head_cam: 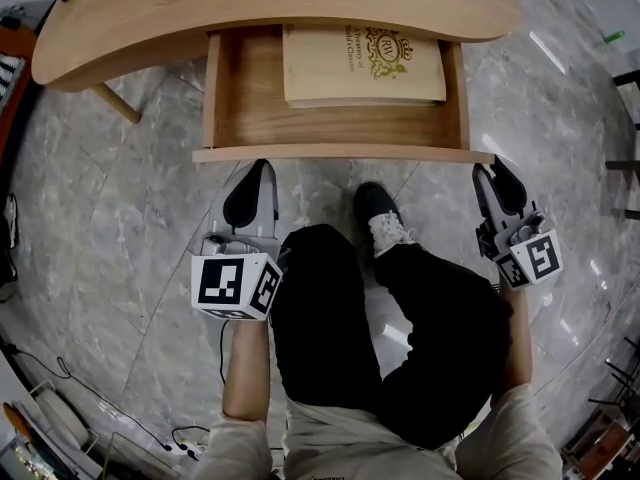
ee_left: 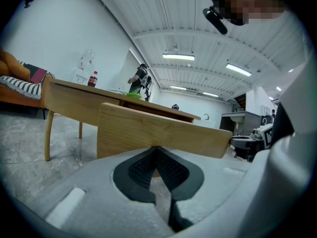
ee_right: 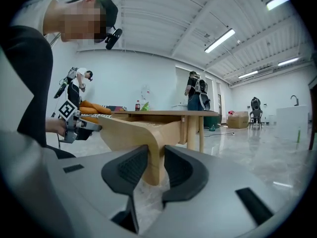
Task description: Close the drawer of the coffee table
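Floor [head_cam: 120,198]: grey marbled tiles, glossy, with light glare on them.
Book [head_cam: 363,63]: tan cover with a gold crest; it lay flat, cover up.
Shoe [head_cam: 380,213]: black with white laces, planted on the floor.
Trousers [head_cam: 330,318]: black, on the seated person's legs.
Cables [head_cam: 60,388]: dark, trailing over the floor at the lower left.
Bottle [ee_left: 92,79]: dark drink, red label, stood upright.
Sofa [ee_left: 20,83]: orange, with a black-and-white striped throw on it.
Ceiling lights [ee_left: 177,57]: long strips, lit.
Bystander [ee_right: 197,95]: stood in the background with gear on the back.
Cardboard box [ee_right: 239,119]: on the floor far off.
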A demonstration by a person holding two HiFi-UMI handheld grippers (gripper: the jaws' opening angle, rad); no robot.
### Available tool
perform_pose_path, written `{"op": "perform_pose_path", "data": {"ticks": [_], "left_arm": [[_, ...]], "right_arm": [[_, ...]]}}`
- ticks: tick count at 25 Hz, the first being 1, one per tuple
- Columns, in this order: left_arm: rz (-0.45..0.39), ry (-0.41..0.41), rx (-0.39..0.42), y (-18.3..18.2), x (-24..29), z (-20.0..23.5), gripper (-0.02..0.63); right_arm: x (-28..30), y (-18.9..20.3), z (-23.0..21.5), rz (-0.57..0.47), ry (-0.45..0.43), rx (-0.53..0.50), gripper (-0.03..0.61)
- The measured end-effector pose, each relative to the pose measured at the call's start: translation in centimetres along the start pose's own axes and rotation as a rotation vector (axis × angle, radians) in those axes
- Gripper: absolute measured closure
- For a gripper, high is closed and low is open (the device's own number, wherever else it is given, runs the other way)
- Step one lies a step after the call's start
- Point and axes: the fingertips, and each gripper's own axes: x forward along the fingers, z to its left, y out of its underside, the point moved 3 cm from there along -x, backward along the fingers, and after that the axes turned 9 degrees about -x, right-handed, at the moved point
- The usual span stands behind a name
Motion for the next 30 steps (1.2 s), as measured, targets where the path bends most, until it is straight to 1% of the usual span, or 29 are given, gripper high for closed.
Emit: {"op": "perform_pose_path", "data": {"ticks": [4, 8, 12, 23, 26, 30], "left_arm": [[-0.035, -0.004, 0.003, -1.1, 0.6, -0.1, 0.604], [-0.023, -0.018, 0.029, -1.9, 1.8, 0.0, 0.604], [-0.020, -0.005, 0.055, -2.6, 2.9, 0.2, 0.604], [-0.019, -0.021, 0.090, -4.0, 6.2, 1.4, 0.604], [-0.024, -0.027, 0.090, -4.4, 7.6, 1.8, 0.604], [-0.035, -0.016, 0.078, -5.1, 9.2, 2.4, 0.604]], "right_arm": [[0.7, -1.2, -0.7, -0.042, -0.010, 0.012, 0.463], [1.6, -1.4, -1.8, -0.030, -0.003, -0.001, 0.465], [2.5, -1.7, -2.5, -0.037, 0.002, 0.015, 0.463], [5.3, -1.9, -4.3, 0.012, 0.017, -0.013, 0.465], [6.3, -2.0, -5.1, 0.029, 0.010, -0.011, 0.463], [7.6, -2.2, -6.0, 0.029, 0.018, -0.005, 0.463]]}}
